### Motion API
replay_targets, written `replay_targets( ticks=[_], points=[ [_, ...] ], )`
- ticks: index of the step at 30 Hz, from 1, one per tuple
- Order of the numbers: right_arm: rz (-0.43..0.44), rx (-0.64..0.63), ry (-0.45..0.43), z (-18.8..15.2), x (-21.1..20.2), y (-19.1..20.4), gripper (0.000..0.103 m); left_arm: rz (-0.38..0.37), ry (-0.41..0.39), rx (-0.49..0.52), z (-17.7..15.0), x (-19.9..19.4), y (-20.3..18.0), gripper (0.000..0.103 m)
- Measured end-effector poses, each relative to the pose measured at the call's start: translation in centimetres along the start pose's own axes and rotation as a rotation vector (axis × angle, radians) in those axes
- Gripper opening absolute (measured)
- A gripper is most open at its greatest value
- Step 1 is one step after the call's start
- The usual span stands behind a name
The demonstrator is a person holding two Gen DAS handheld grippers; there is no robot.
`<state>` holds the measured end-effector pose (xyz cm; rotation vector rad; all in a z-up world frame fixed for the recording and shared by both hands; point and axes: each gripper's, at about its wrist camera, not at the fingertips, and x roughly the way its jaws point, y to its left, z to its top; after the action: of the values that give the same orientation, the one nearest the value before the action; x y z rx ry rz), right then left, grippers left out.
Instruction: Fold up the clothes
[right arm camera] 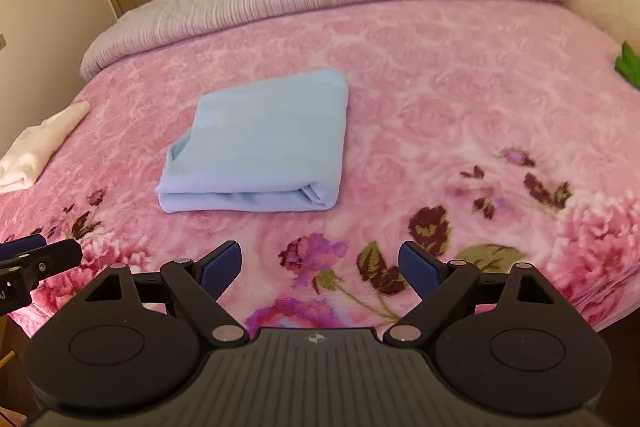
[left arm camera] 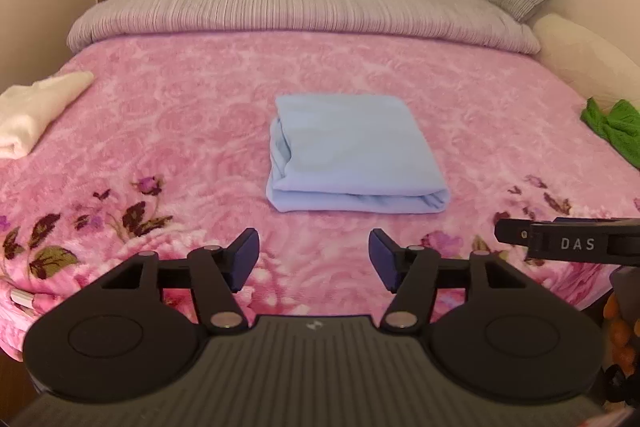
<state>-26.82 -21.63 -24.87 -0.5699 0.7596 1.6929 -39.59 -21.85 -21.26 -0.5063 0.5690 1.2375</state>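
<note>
Both of my claws hang over the near edge of the bed point(left arm camera: 168, 99), and neither holds anything. The left claw point(left arm camera: 314, 259) has its jaws spread apart, with only pink blanket showing between them. The right claw point(right arm camera: 320, 269) is likewise spread wide and empty.

The blue garment point(left arm camera: 352, 155) lies in the middle of the bed, already folded into a compact rectangle and resting flat on the blanket. From the left claw it sits straight ahead, almost centred between the jaws. From the right claw it lies ahead and off to the left point(right arm camera: 260, 143). So I judge the left claw the better placed of the two for reaching it. Its rolled fold edge faces me, running side to side across my line of approach, while the open layered ends show at its left side.

A cream garment point(left arm camera: 36, 111) lies near the left edge of the bed, well apart from the blue one, loosely rolled. A green garment point(left arm camera: 612, 127) sits crumpled at the right edge, nearer the right claw. I take that one as the likely next piece to fold.
</note>
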Motion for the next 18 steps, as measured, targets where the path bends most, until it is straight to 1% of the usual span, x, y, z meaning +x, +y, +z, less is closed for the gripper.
replay_targets(
  ticks=[5, 10, 15, 18],
  points=[
    [-0.019, -0.012, -0.022, -0.3, -1.6, 0.4, 0.088, -0.015, -0.033, 0.005, -0.5, -1.8, -0.3, 0.060],
    [-0.027, -0.024, -0.033, -0.4, -2.2, 0.9, 0.088, -0.028, -0.058, -0.013, -0.6, -3.1, -0.2, 0.061],
    [-0.009, -0.036, -0.032, -0.2, -2.1, 1.5, 0.088, -0.049, -0.068, -0.043, -0.7, -3.7, 0.6, 0.061],
    [0.005, -0.044, -0.021, 0.0, -1.6, 1.8, 0.088, -0.067, -0.065, -0.069, -0.4, -3.5, 0.9, 0.062]
  ],
)
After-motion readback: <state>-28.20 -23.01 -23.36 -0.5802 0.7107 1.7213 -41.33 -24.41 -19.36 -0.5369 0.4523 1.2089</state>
